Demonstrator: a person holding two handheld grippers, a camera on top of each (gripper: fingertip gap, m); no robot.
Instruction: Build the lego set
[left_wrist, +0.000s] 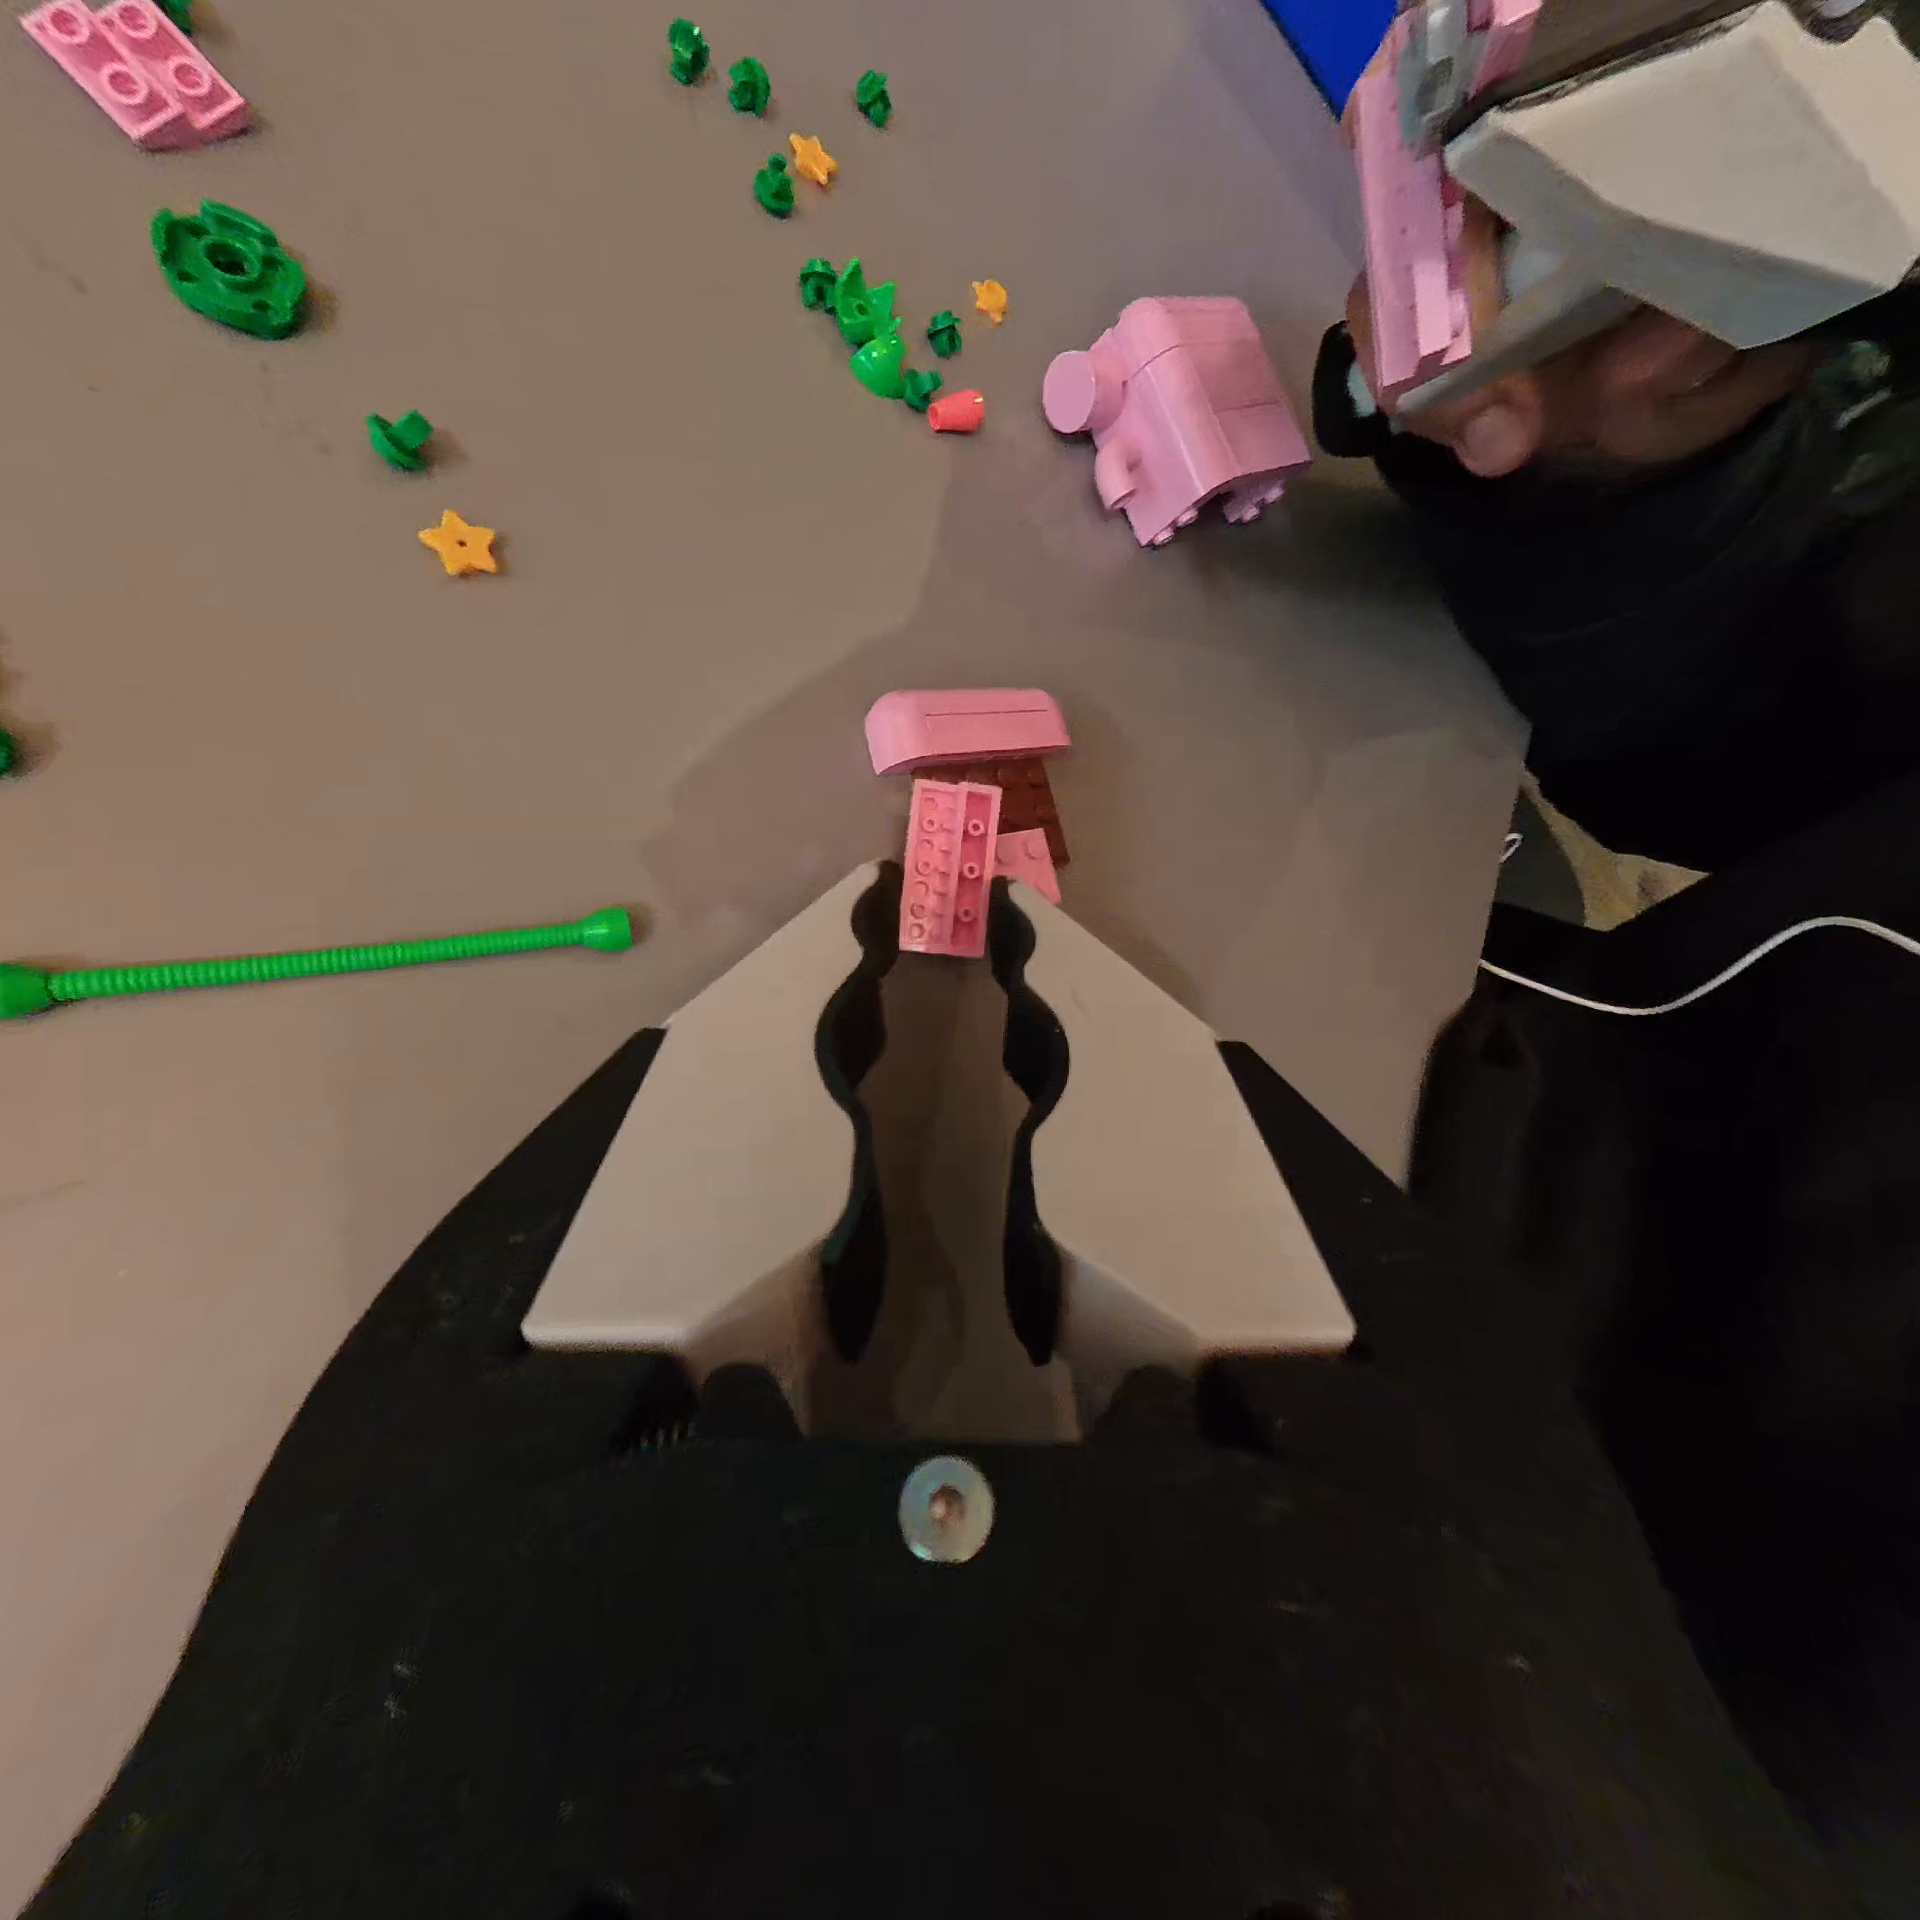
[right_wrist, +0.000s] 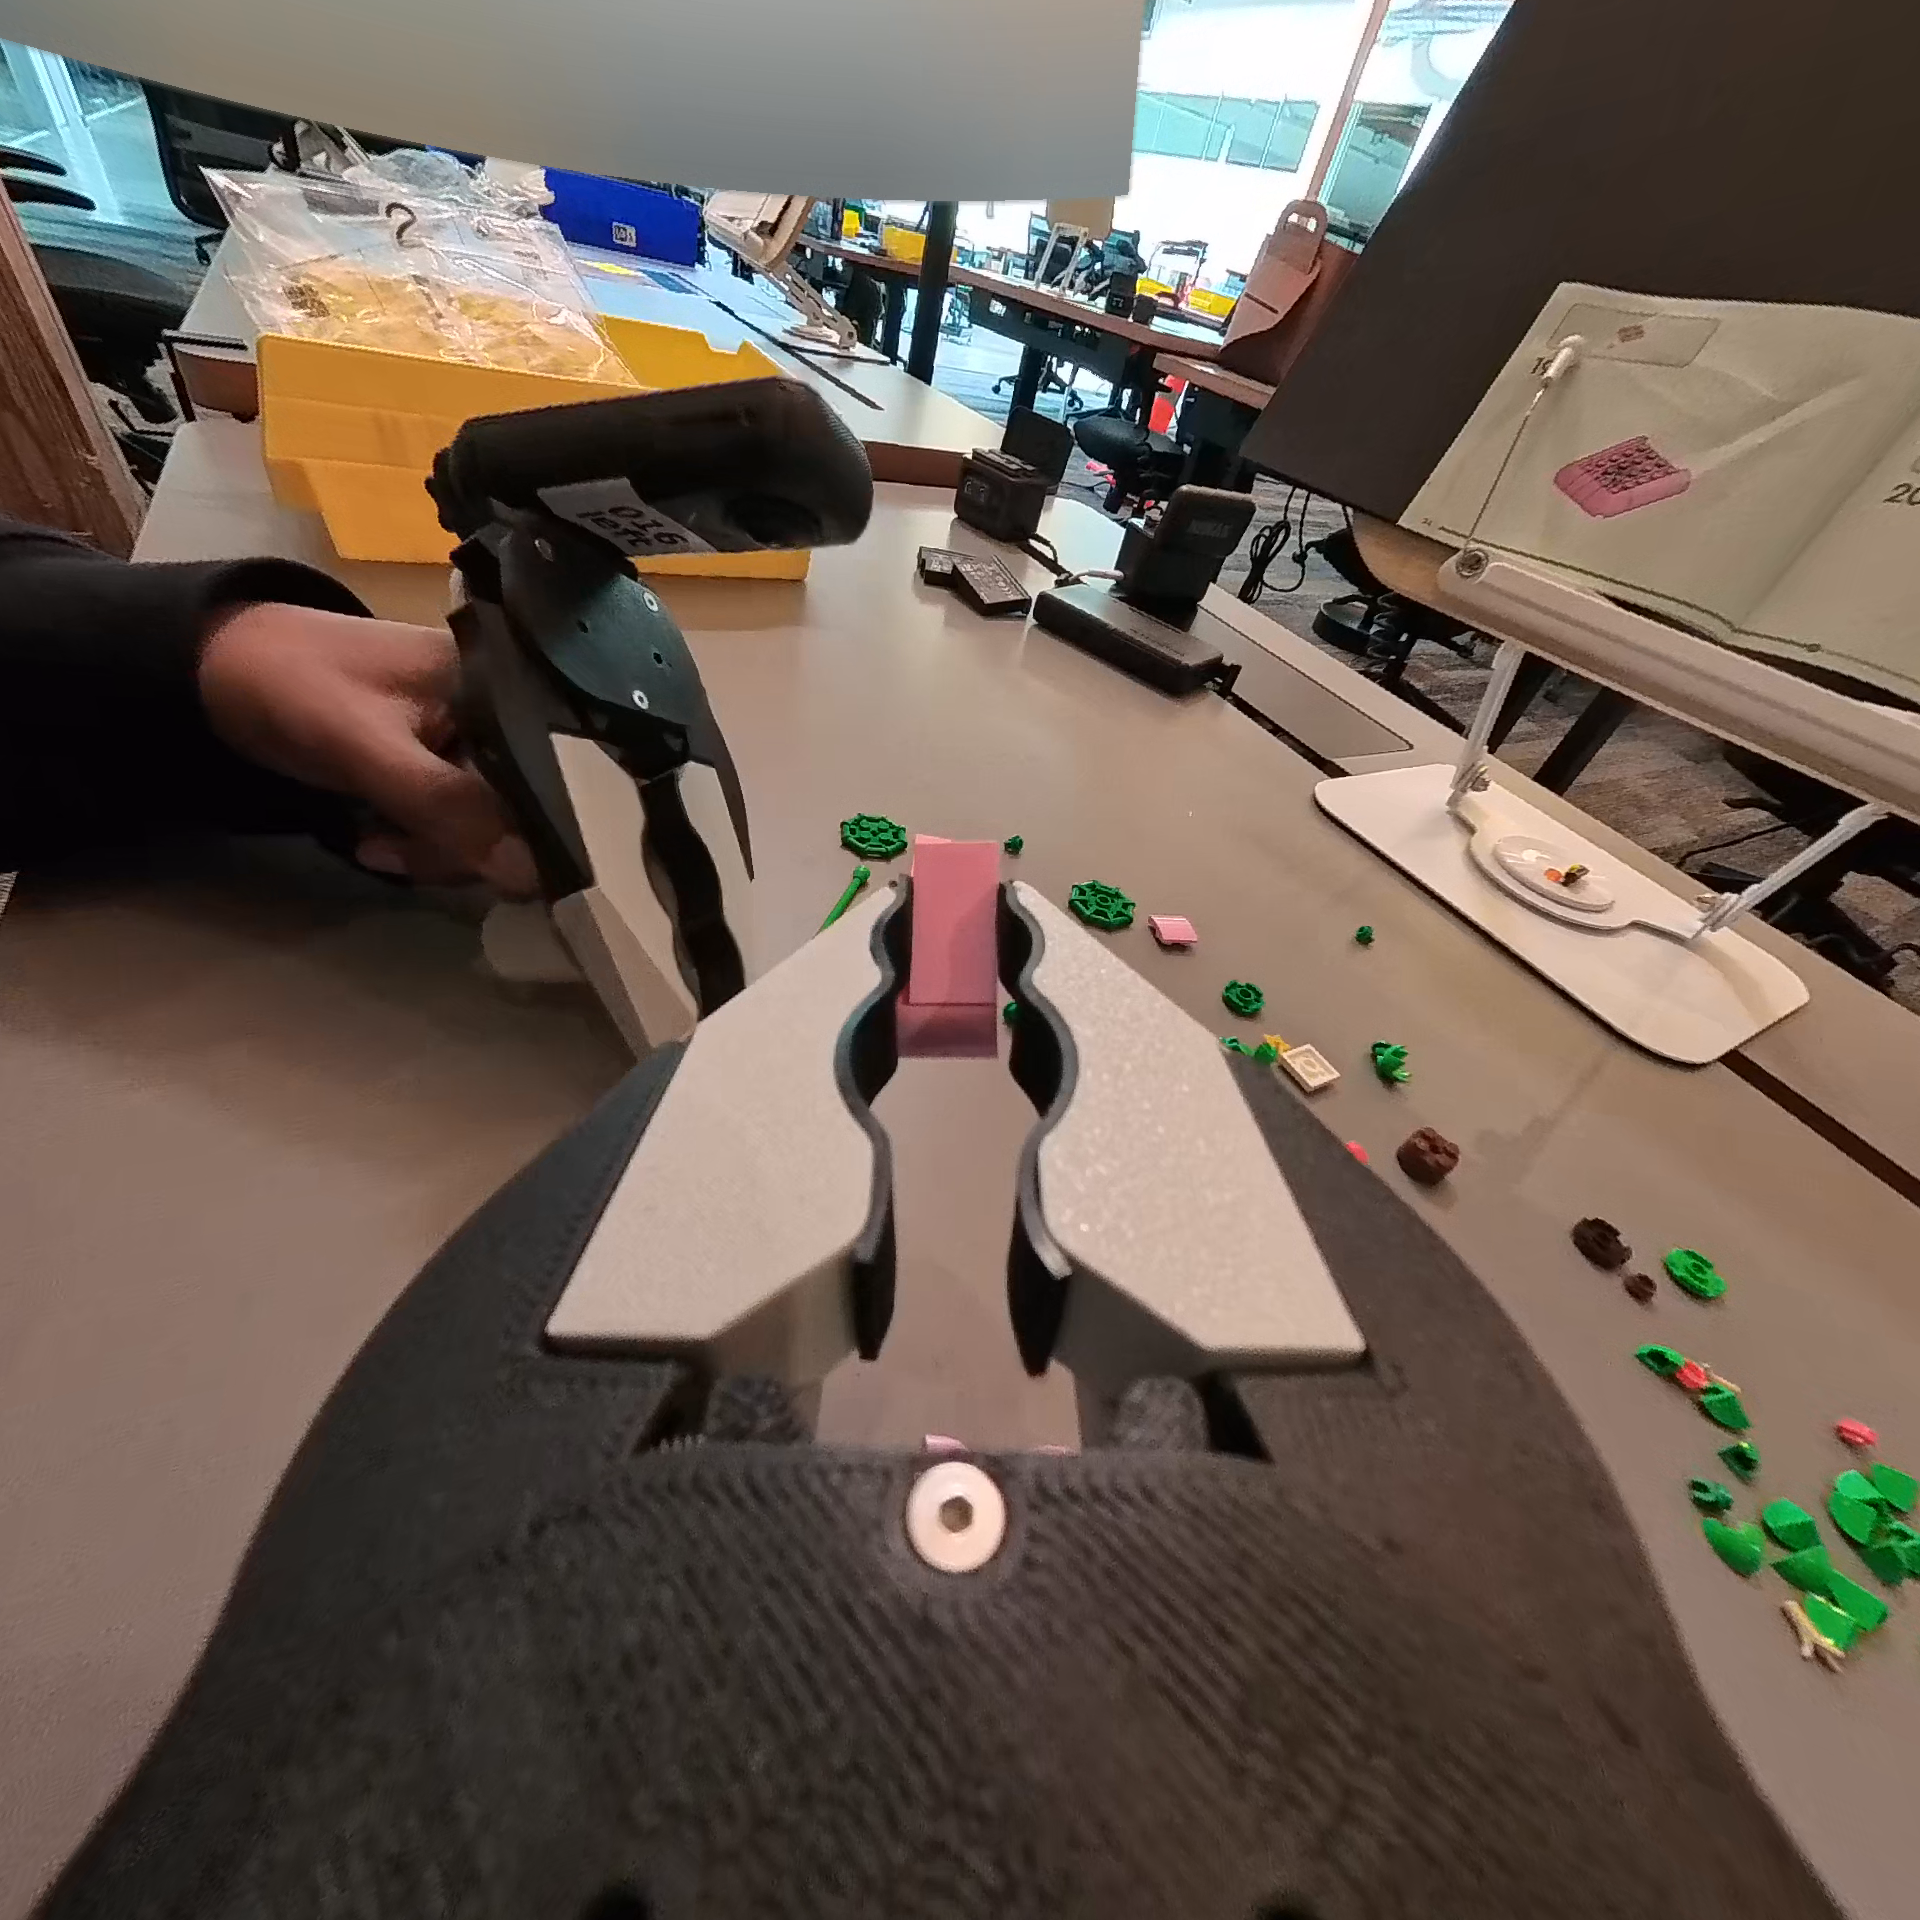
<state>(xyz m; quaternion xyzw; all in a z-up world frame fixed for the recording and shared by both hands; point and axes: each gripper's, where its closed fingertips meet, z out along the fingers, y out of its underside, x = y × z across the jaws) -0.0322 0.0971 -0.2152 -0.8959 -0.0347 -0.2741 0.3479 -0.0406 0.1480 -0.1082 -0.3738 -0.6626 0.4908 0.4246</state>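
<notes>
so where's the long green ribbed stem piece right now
In the left wrist view the green ribbed stem lies flat on the grey table, left of the left gripper, below an orange star.

Dim and soft-shadowed over the matte grey surface (left_wrist: 312, 1195) in the left view, brighter with window glare beyond in the right, fisheye-bent edges, motion-blurred corners.

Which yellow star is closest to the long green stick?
The yellow star lying alone, lower left of the other two, just above the green stick. The others sit far up among the small green pieces.
</notes>
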